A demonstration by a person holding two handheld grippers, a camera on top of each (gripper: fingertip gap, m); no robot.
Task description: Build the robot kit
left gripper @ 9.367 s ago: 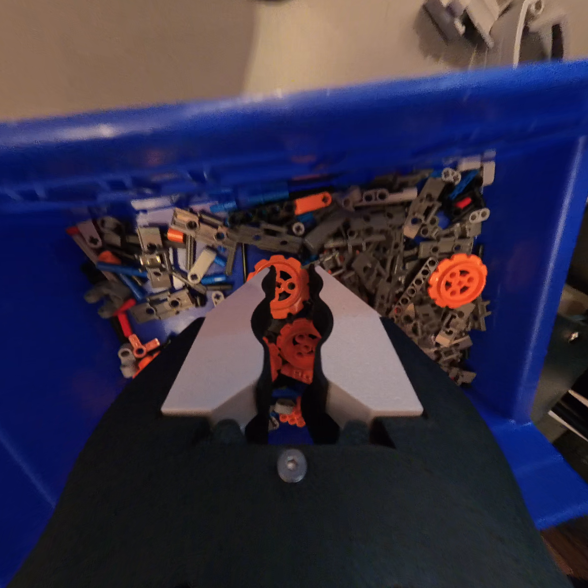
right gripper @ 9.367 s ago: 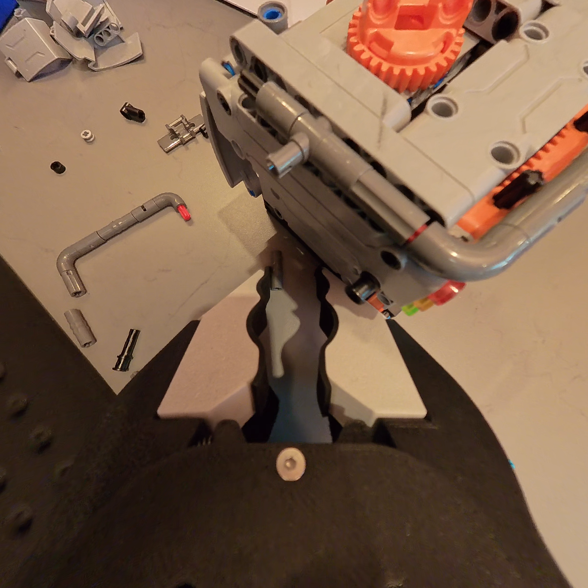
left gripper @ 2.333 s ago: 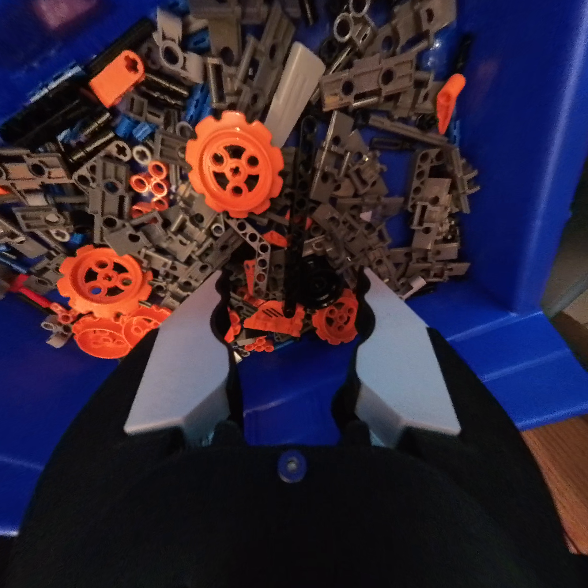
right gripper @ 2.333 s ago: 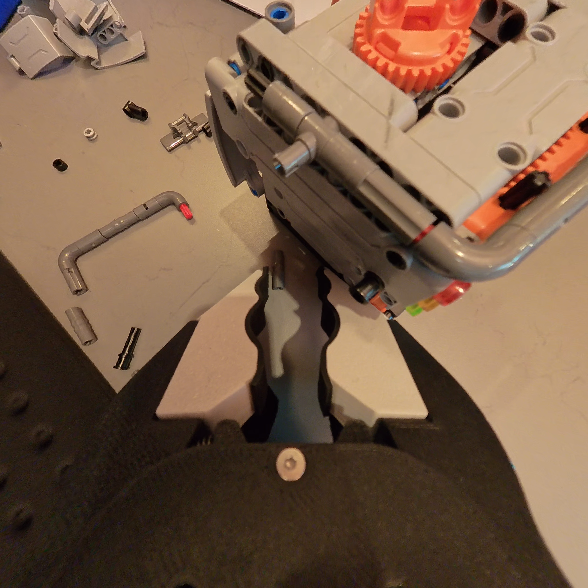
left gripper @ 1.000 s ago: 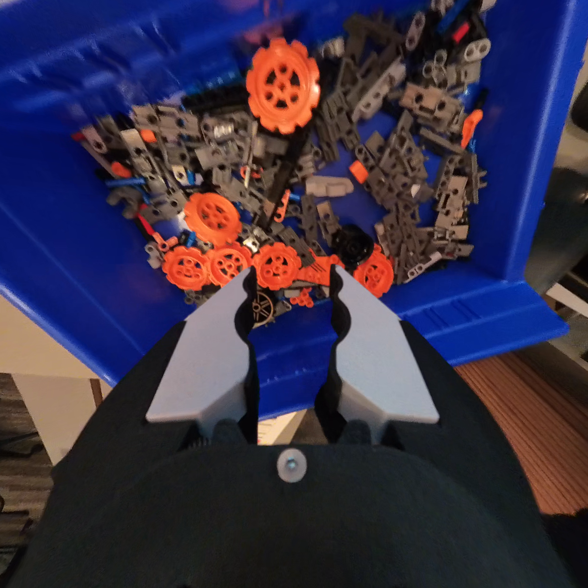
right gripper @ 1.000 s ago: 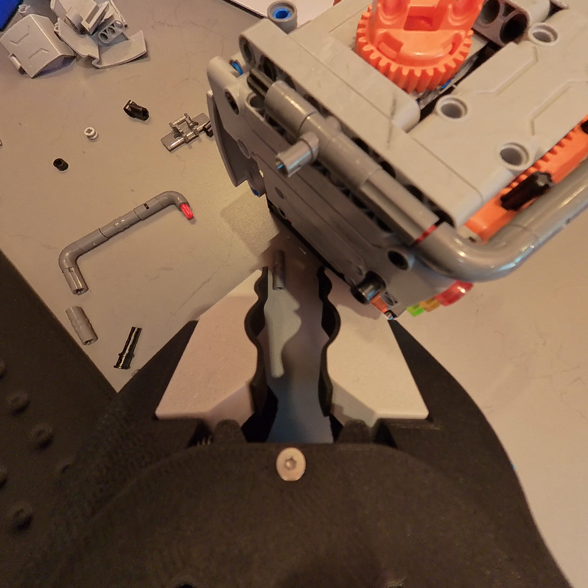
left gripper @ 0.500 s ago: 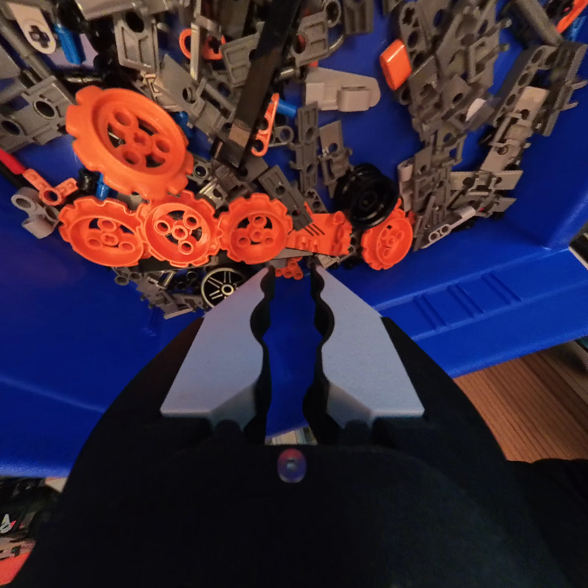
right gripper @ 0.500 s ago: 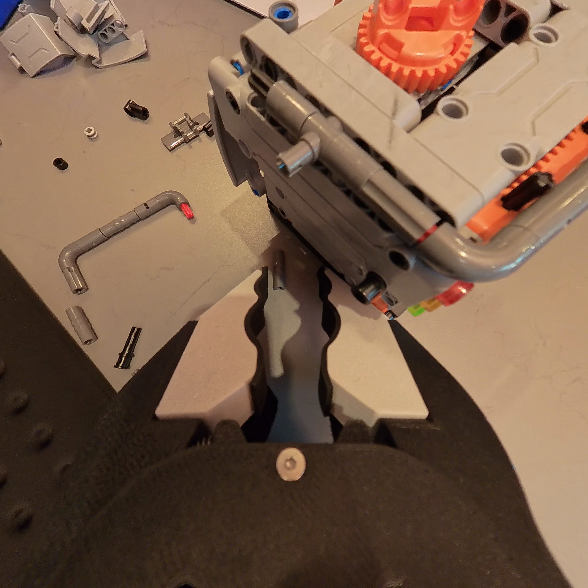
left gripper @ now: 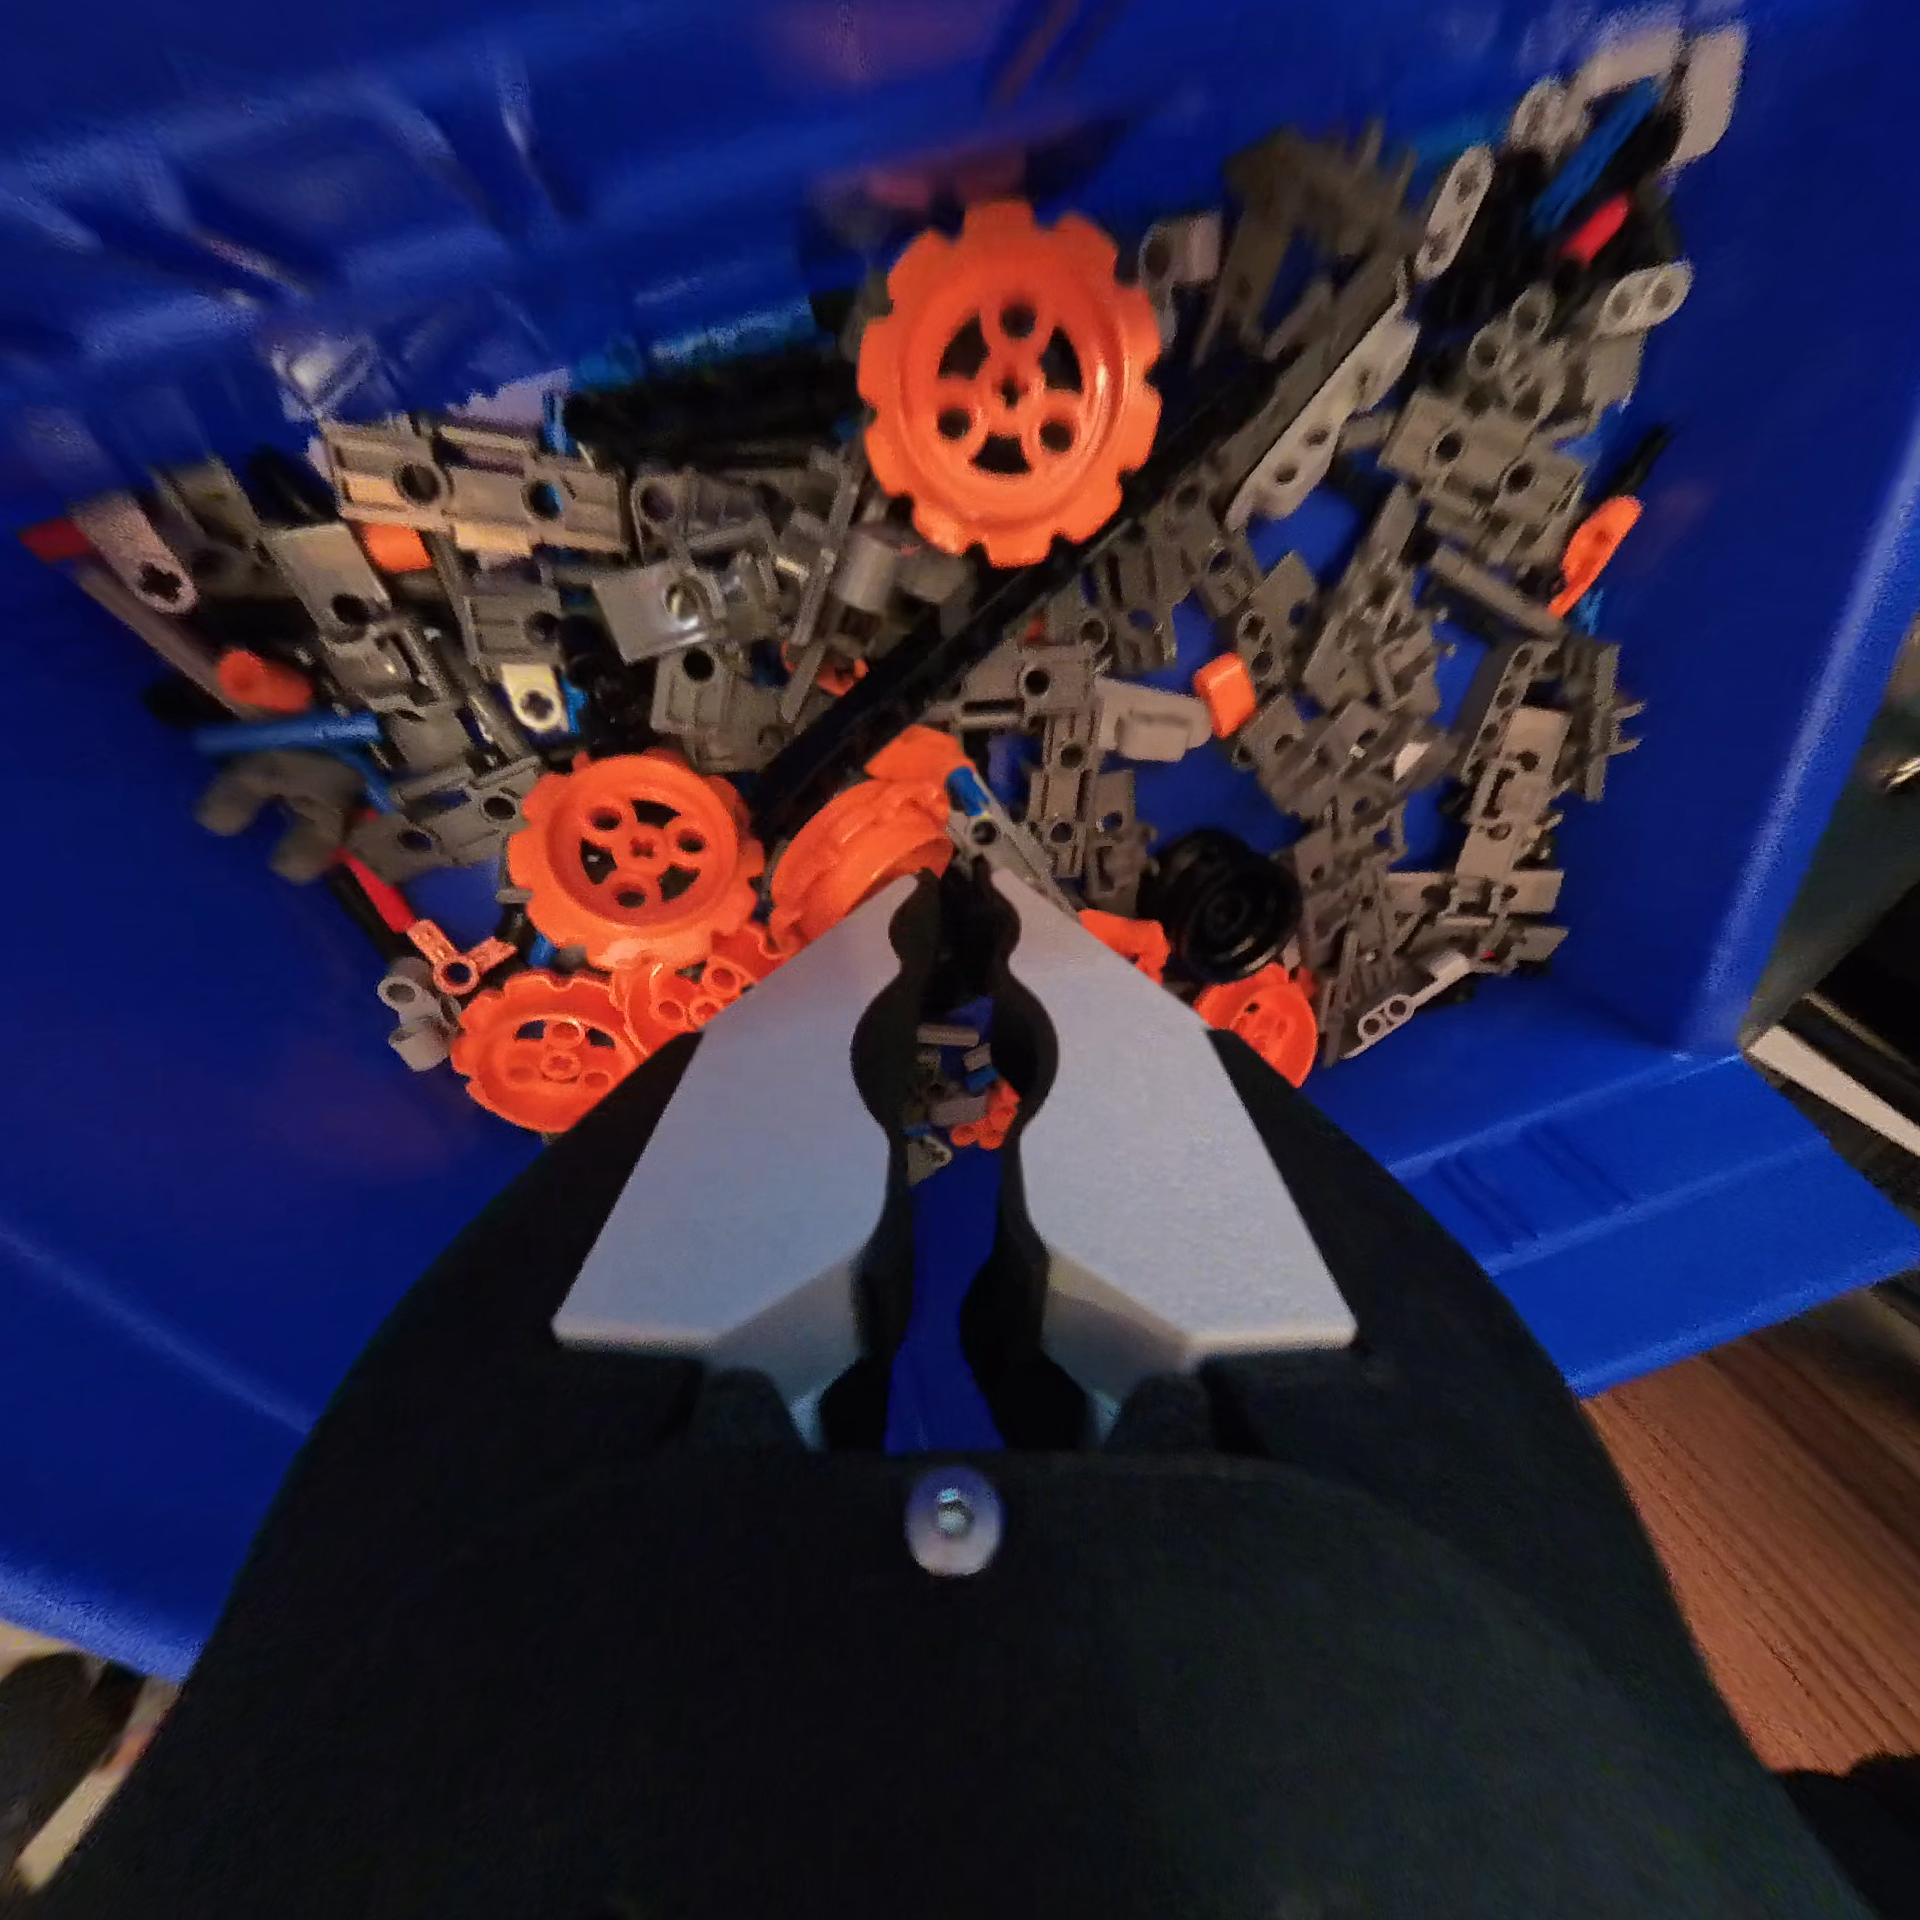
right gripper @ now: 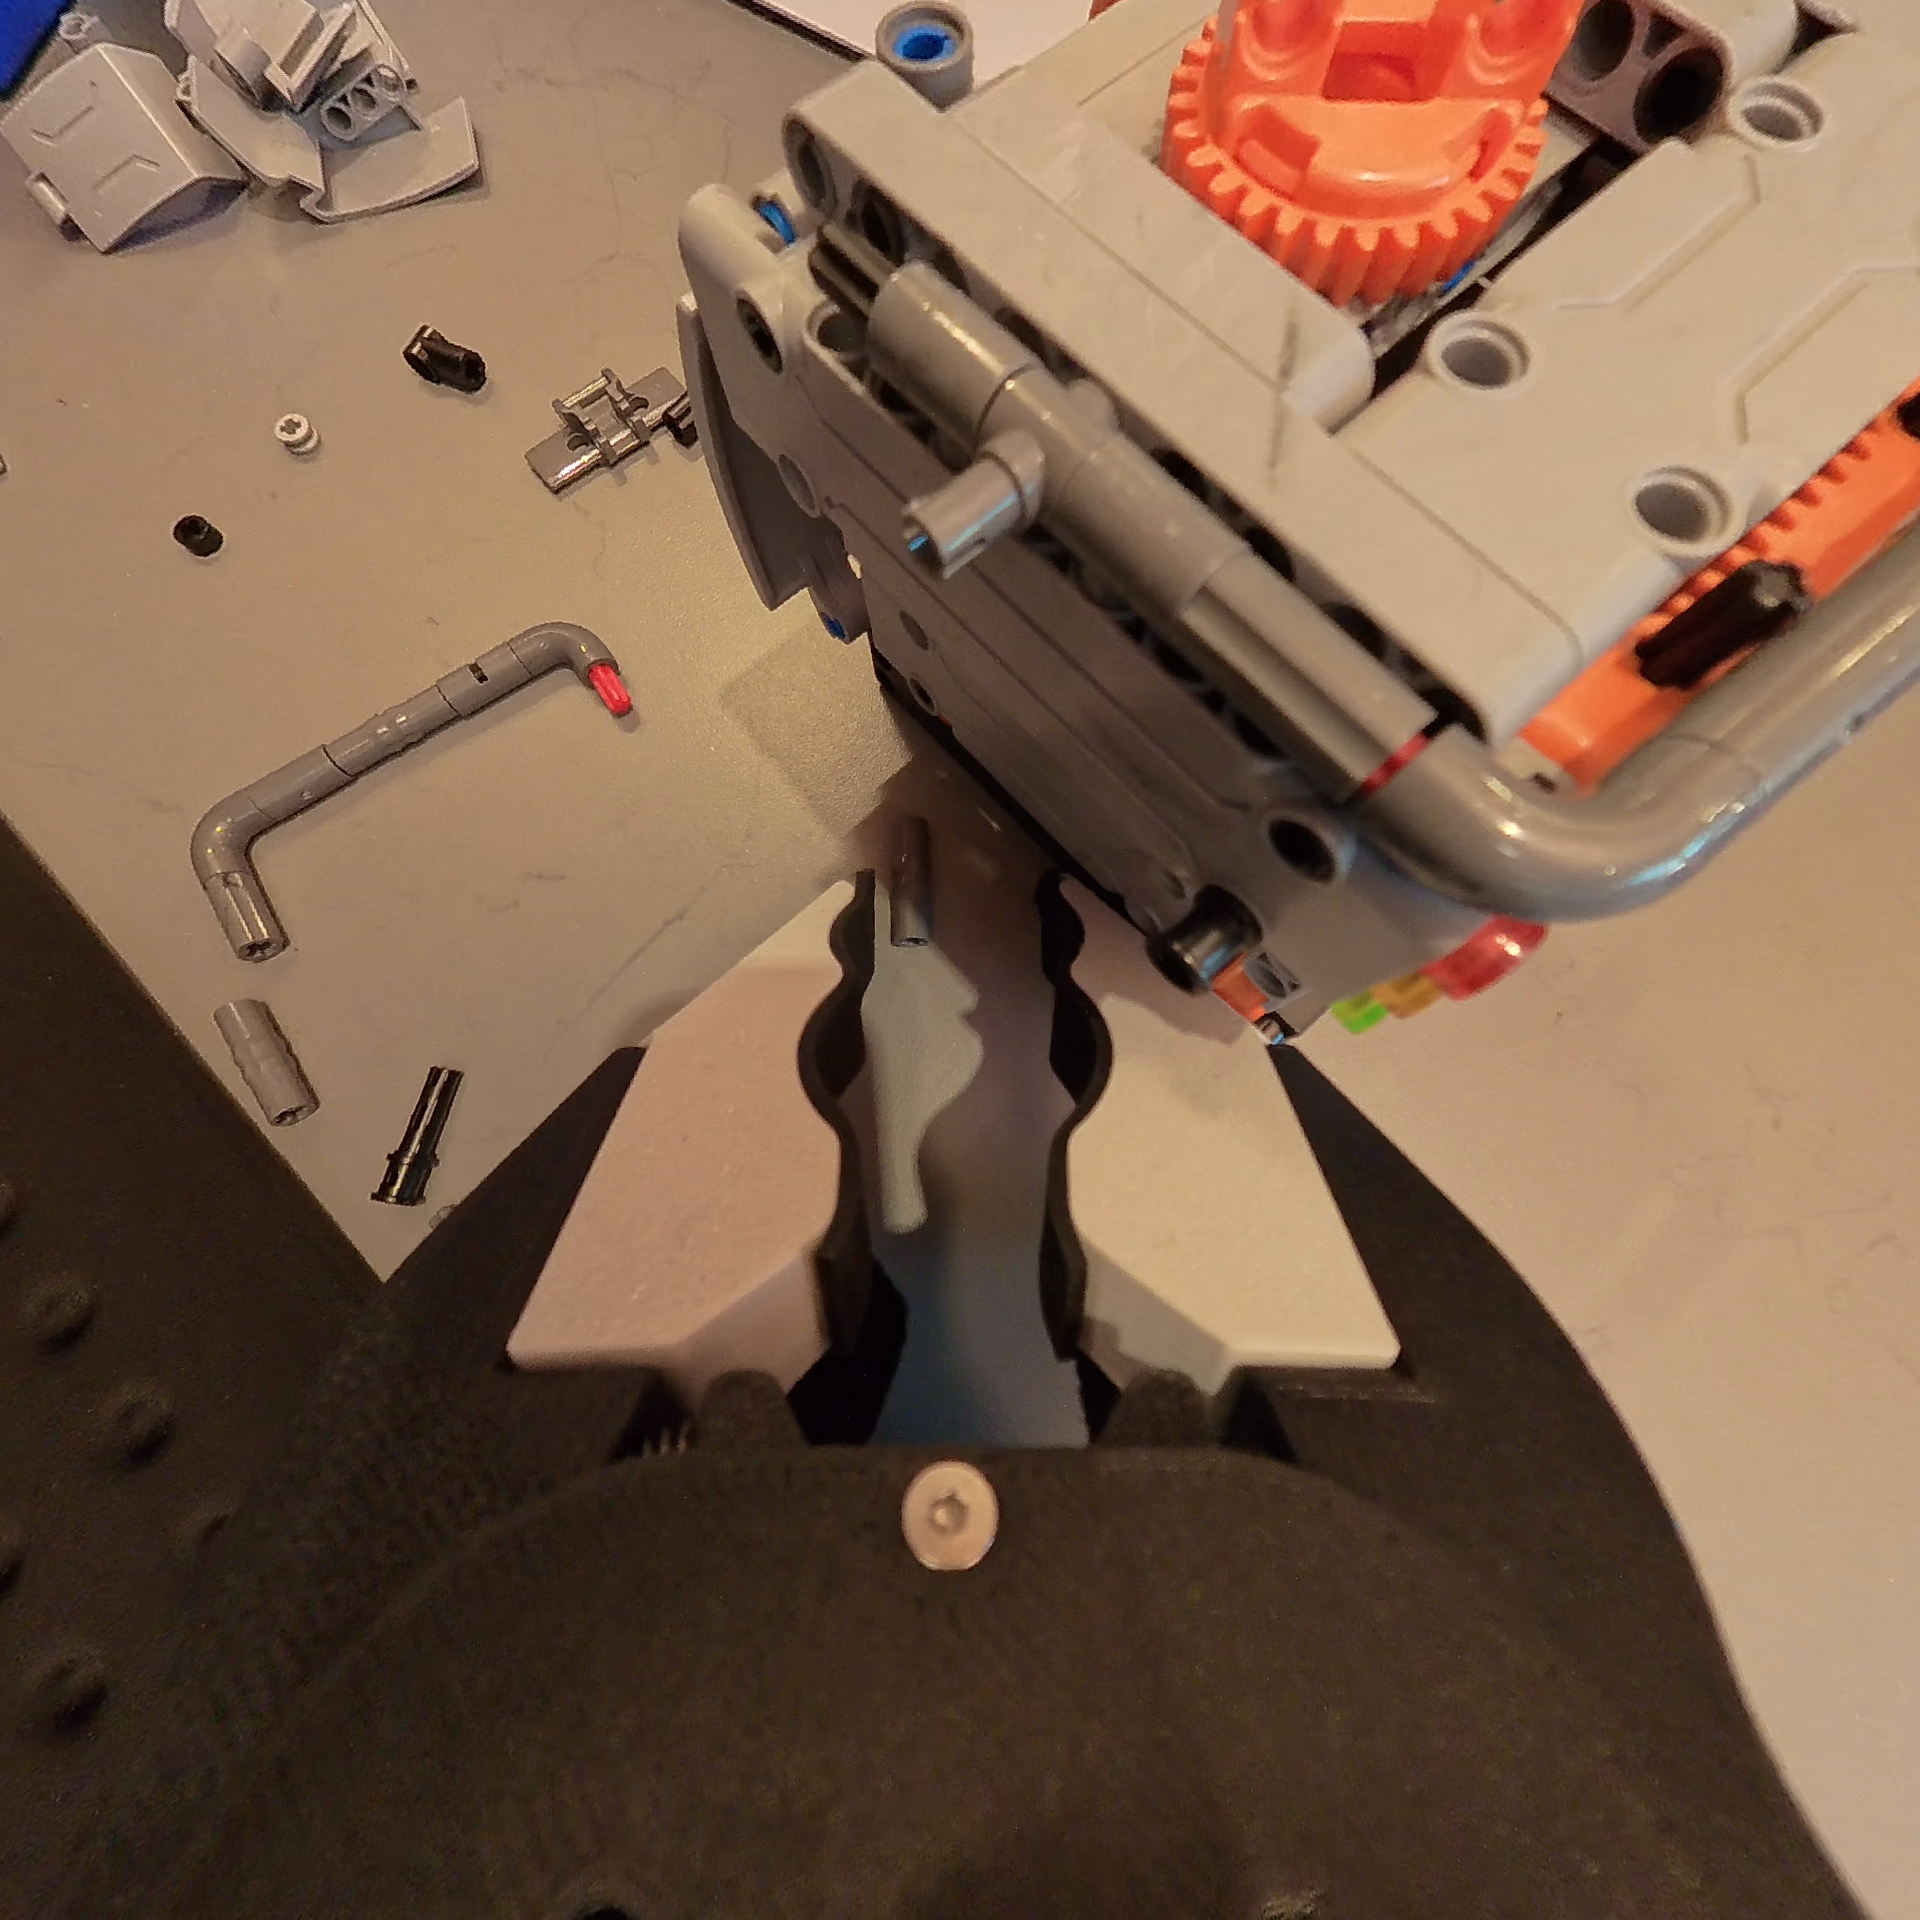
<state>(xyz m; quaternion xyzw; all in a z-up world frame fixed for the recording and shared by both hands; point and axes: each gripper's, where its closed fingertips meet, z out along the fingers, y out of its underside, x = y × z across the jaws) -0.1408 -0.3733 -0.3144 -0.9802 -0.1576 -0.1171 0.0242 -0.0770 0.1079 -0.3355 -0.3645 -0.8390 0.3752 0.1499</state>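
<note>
Fingertips of the left gripper (left gripper: 954, 896) nearly meet inside the blue bin (left gripper: 1766, 727), at an orange wheel (left gripper: 862, 847) in the parts heap; whether they pinch anything is unclear. Right gripper (right gripper: 951, 904), jaws parted and empty, rests beside the grey model (right gripper: 1195, 436) on the table (right gripper: 416, 831), a small grey pin (right gripper: 911, 883) between its tips.

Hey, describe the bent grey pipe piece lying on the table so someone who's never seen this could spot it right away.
Start at the big grey and orange brick model on the grey table, then look to its left among the loose bits. The bent grey pipe piece lies flat there, apart from the model. It is the only long rod, hooked at both ends, with a small red tip at one end.
</note>
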